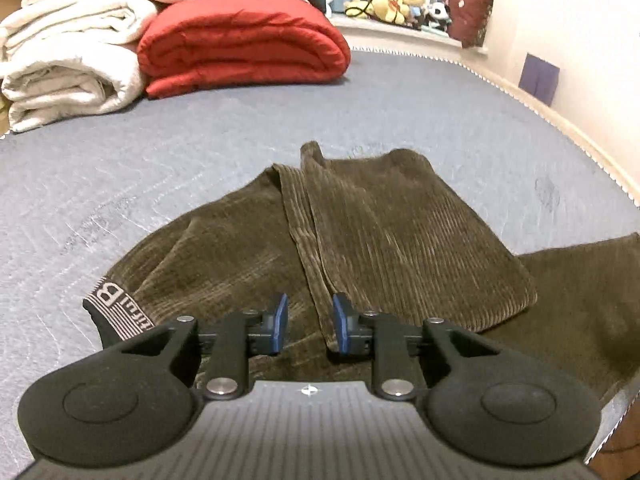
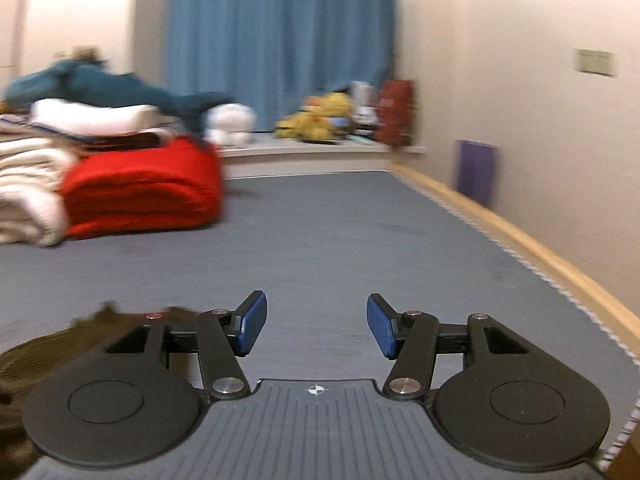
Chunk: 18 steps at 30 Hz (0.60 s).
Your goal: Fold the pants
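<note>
Dark olive corduroy pants (image 1: 360, 232) lie on the grey-blue bed cover (image 1: 200, 152), one leg folded over on top, with a striped waistband (image 1: 116, 308) at the left. My left gripper (image 1: 309, 320) hovers over the pants near the fold, jaws partly open with nothing between the blue pads. In the blurred right wrist view my right gripper (image 2: 316, 326) is wide open and empty over bare bed cover (image 2: 340, 240). An edge of the pants (image 2: 48, 352) shows at its lower left.
A folded red blanket (image 1: 244, 44) and white blankets (image 1: 68, 52) are stacked at the far left of the bed. Plush toys (image 1: 396, 0) sit on a ledge behind. The wall and the bed's wooden edge (image 2: 520, 240) run along the right.
</note>
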Each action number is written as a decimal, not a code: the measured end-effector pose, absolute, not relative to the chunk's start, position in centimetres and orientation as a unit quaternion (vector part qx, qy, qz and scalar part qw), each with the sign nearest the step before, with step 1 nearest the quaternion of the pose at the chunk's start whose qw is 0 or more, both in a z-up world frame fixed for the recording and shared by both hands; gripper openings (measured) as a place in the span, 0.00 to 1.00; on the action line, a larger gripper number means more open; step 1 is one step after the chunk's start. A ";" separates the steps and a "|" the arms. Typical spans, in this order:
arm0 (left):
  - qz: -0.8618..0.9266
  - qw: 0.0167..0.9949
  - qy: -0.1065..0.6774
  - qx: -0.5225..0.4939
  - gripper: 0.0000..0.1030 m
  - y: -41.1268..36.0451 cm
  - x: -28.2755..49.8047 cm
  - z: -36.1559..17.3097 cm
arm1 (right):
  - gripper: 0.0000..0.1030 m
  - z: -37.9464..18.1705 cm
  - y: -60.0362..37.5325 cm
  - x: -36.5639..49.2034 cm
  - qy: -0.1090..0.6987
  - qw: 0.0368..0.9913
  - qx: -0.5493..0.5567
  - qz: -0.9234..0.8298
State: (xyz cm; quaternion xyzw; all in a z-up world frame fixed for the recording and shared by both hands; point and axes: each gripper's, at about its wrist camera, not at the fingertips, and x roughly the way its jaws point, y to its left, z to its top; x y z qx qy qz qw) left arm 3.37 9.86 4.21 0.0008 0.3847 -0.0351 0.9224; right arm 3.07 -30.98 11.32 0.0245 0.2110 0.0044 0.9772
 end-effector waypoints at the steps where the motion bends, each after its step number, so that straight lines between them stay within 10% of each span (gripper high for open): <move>1: -0.035 0.922 0.385 0.002 0.26 9.9 3.4 4.2 | 0.56 11.0 -29.7 3.6 0.214 0.976 0.027 0.021; 18: -0.018 0.911 0.409 -0.058 0.26 10.2 7.0 4.1 | 0.56 -3.9 -21.3 16.2 0.368 0.921 0.076 0.101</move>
